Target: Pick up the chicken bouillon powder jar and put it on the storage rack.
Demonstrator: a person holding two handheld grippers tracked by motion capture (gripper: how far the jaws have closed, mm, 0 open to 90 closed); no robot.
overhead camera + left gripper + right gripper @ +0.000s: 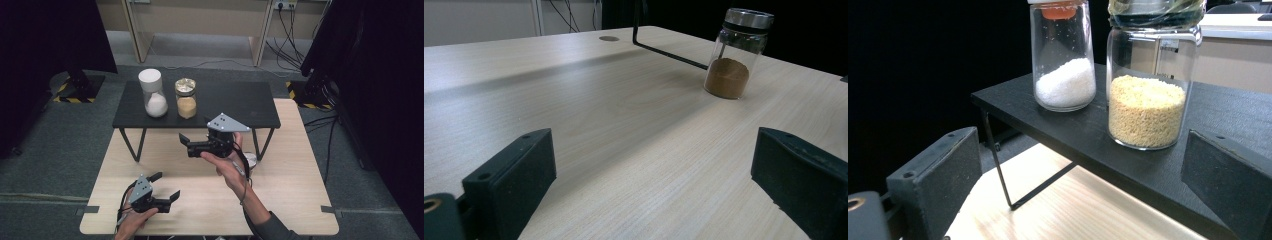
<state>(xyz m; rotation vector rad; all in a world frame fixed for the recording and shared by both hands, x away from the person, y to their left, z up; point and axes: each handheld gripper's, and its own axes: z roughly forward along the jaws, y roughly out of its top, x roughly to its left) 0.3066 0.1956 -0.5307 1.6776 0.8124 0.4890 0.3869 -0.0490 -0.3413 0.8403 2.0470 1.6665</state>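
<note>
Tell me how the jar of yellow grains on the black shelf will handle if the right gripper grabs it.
The jar of yellow grains looks like smooth clear glass, so it may slip between the jaws and could break if dropped. It is about half full, so probably bottom-heavy and fairly steady upright. The right gripper is open; the jar of white powder stands close beside it, so approach carefully.

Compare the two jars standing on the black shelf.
The white-lidded jar holds white grains; the gold-lidded jar holds yellowish grains. The white-lidded jar stands taller in the high view and lies farther from the right gripper. Both are clear glass, upright, lidded, partly filled, side by side on the black shelf.
</note>
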